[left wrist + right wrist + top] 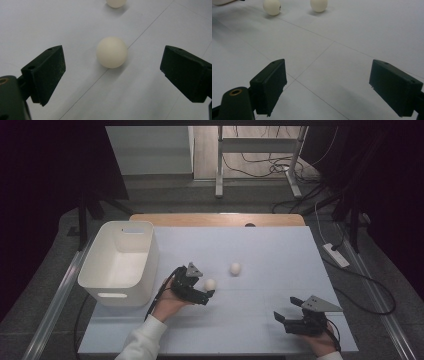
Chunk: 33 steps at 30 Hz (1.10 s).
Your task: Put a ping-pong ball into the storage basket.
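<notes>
Near the middle of the counter [260,245], a smooth, round, cream-white ball [111,52] lies between the spread jaws of the left tool [112,72], untouched. Beyond it rests a second ball [235,268]. At the near right edge, the right tool [289,310] is released, gripping nothing.

Two small, round, cream-white balls lie on the pale desk [260,320]. The near ball [210,284] rests on the surface close to the middle, on a thin seam line in the desk cover; it sits between the spread jaws of the left gripper [209,296], touching neither. The far ball [235,268] lies near it at about two o'clock, apart from it.
</notes>
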Motion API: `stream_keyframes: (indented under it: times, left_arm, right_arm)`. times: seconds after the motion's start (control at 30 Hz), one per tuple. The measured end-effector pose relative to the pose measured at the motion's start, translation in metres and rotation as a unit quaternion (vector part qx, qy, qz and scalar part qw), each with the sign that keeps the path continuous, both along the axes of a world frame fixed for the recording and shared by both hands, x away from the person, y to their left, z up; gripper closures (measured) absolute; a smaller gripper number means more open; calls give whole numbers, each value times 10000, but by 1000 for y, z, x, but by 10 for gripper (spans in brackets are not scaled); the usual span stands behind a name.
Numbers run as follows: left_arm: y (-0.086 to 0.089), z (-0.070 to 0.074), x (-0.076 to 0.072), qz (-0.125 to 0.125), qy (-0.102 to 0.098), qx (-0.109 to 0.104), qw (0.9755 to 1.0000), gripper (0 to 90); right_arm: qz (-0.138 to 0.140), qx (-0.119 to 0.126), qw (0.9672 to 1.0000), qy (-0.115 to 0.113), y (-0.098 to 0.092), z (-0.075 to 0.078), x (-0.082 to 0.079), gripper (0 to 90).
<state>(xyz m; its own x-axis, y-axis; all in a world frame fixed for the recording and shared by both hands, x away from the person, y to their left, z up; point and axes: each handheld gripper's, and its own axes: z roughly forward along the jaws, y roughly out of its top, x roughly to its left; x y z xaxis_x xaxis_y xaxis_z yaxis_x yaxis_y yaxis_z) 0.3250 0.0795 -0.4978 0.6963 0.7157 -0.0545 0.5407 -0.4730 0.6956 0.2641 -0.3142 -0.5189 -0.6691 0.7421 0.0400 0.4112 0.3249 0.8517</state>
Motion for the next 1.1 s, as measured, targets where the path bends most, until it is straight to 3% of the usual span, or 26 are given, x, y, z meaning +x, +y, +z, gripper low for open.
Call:
stream_keyframes:
  times: [1.1]
  left_arm:
    - [-18,-13,23,-183,292,119,9993,83]
  right_arm:
    - [10,-26,10000,-14,2,0,0,145]
